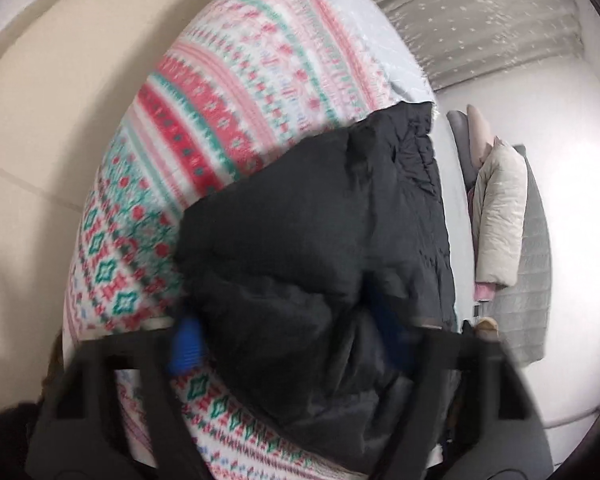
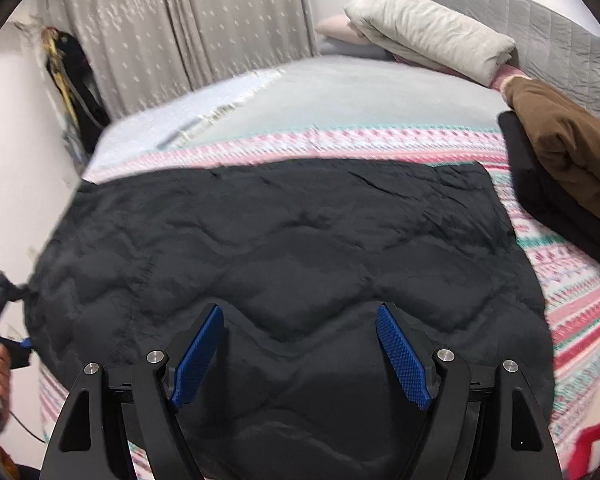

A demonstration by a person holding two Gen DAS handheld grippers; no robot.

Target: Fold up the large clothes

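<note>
Right tongs (image 2: 300, 352) spread above black jacket (image 2: 284, 240), patterned bedspread (image 2: 572, 300), grey curtain (image 2: 180, 32)

1. Bed (image 2: 380, 92) w/ pink-and-teal patterned blanket (image 2: 580, 304).
2. Gray dotted curtain (image 2: 180, 28) behind bed, white wall (image 2: 16, 168) at left.
3. Gray quilted headboard (image 2: 540, 28); cream folded bedding (image 2: 428, 32) in front of it.
4. Beige floor (image 1: 60, 100).

The black jacket (image 1: 320, 248) hides the left hand-held gripper's (image 1: 296, 344) right fingertip; the patterned blanket (image 1: 228, 92) is motion-blurred there.
</note>
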